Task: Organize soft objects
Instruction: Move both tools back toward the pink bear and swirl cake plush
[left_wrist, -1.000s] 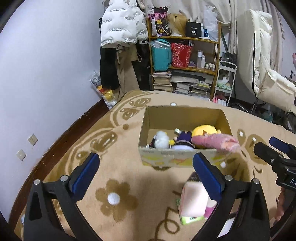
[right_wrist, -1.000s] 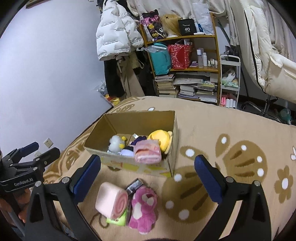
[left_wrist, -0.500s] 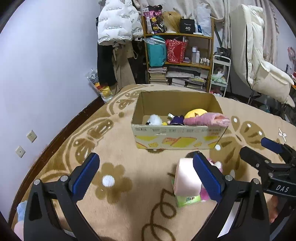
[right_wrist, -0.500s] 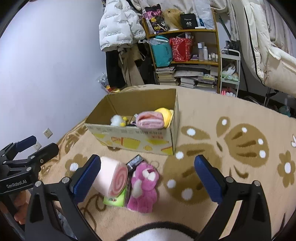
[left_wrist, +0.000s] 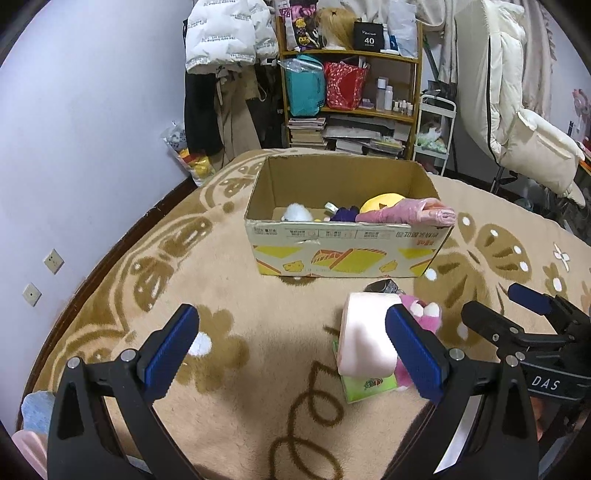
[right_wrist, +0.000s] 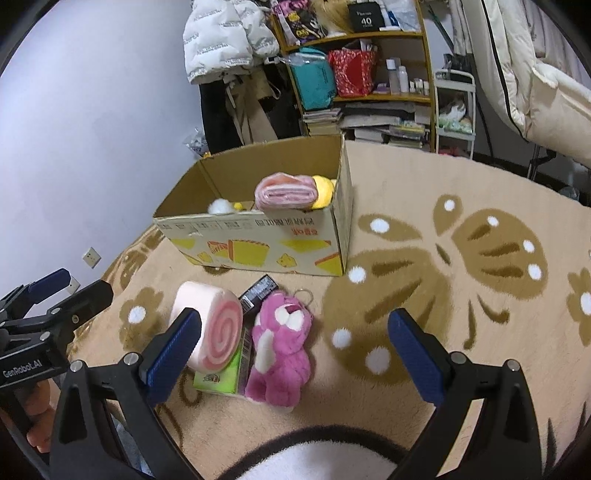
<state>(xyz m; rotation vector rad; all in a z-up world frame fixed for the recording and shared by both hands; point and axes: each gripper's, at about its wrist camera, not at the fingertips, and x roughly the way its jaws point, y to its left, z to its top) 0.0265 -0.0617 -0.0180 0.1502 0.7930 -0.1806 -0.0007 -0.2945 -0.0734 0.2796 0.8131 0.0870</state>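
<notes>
Plush toys first: the pink bear (right_wrist: 280, 347) lies on the rug (right_wrist: 461, 325) just ahead of our right gripper (right_wrist: 293, 341), between its fingers and a touch to the left. Beside it the pink swirl-roll cushion (right_wrist: 208, 328) leans on a green packet (right_wrist: 218, 376), right against our left-hand finger. Both grippers are spread wide and carrying nothing; the left gripper (left_wrist: 291, 349) has the roll (left_wrist: 364, 336) just inside its right finger.

Farther ahead sits the cardboard box (right_wrist: 258, 240), already holding a folded pink cloth (right_wrist: 286, 192), a yellow plush (right_wrist: 325, 186) and a white one (right_wrist: 220, 206).

Here's our worry: the bear, the roll, the packet and a small dark box (right_wrist: 258, 293) are bunched together, touching. Close on the bear carelessly and we could pinch the packet too, or roll the cushion away. That cloth overhangs the box's near rim, so a clumsy drop may knock it out.
</notes>
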